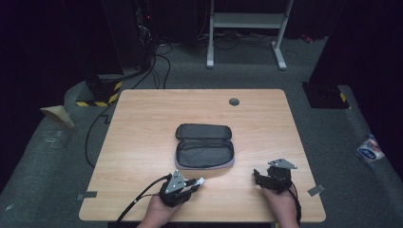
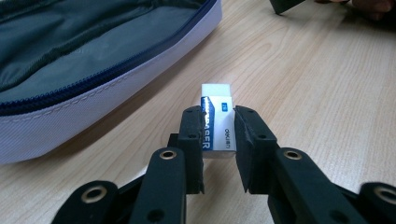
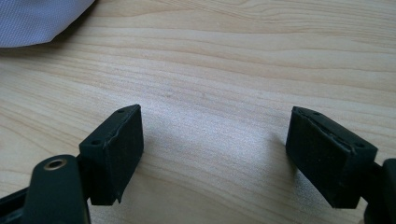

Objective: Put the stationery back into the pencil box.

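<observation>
A white eraser [image 2: 217, 122] in a blue-and-white sleeve sits pinched between the two black pads of my left gripper [image 2: 218, 133], just above the wooden table; from above, the eraser [image 1: 200, 181] pokes out of the left gripper [image 1: 196, 182] near the table's front edge. An unzipped grey pencil case [image 1: 205, 145] lies flat at mid-table, its lined inside facing up; its pale edge and blue zip [image 2: 116, 70] run just left of the eraser. My right gripper [image 3: 233, 149] stands open over bare wood, and the right gripper [image 1: 259, 176] rests at the front right.
The wooden table [image 1: 142, 123] has a round grey cable cap [image 1: 234, 101] near its far edge. Cables trail from both grippers off the front edge. Tape patches, a white stand and a plastic packet [image 1: 369, 150] sit on the grey floor around.
</observation>
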`<state>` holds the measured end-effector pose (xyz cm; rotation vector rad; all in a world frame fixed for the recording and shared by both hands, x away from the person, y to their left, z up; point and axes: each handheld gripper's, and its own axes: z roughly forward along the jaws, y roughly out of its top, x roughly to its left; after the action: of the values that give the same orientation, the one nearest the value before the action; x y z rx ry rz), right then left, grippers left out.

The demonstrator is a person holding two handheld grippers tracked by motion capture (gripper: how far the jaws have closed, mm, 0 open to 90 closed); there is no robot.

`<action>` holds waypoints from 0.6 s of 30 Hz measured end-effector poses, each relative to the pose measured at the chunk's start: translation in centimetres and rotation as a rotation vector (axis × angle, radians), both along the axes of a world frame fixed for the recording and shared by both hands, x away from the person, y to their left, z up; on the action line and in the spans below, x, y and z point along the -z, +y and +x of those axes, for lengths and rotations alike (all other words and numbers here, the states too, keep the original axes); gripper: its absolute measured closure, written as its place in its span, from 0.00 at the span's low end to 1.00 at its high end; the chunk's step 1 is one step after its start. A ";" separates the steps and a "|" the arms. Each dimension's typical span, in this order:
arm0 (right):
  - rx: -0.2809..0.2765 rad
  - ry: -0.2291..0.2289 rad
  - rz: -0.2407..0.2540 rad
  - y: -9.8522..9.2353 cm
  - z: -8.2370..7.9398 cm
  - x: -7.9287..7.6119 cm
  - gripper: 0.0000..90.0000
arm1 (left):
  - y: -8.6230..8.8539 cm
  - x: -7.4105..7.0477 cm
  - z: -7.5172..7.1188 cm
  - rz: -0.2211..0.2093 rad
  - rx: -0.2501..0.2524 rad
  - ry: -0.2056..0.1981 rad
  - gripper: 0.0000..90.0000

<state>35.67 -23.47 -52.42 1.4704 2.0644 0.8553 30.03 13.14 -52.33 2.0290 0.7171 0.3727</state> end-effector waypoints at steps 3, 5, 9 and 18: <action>0.000 0.000 0.000 0.0 0.0 0.0 0.21 | -0.1 0.0 -0.1 0.014 0.001 -0.015 0.82; 0.001 0.000 0.000 0.0 0.0 0.0 0.21 | -0.2 -0.2 -0.2 0.023 0.000 -0.034 0.81; 0.001 0.000 0.000 0.0 0.0 0.0 0.21 | 0.3 -0.9 -0.2 0.017 -0.024 -0.051 0.82; 0.001 0.000 0.000 0.0 0.0 0.0 0.21 | 1.9 -3.0 -0.1 -0.009 -0.071 -0.101 0.82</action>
<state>35.68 -23.46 -52.41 1.4713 2.0640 0.8551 29.96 15.02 -49.33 1.9651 0.7286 0.5084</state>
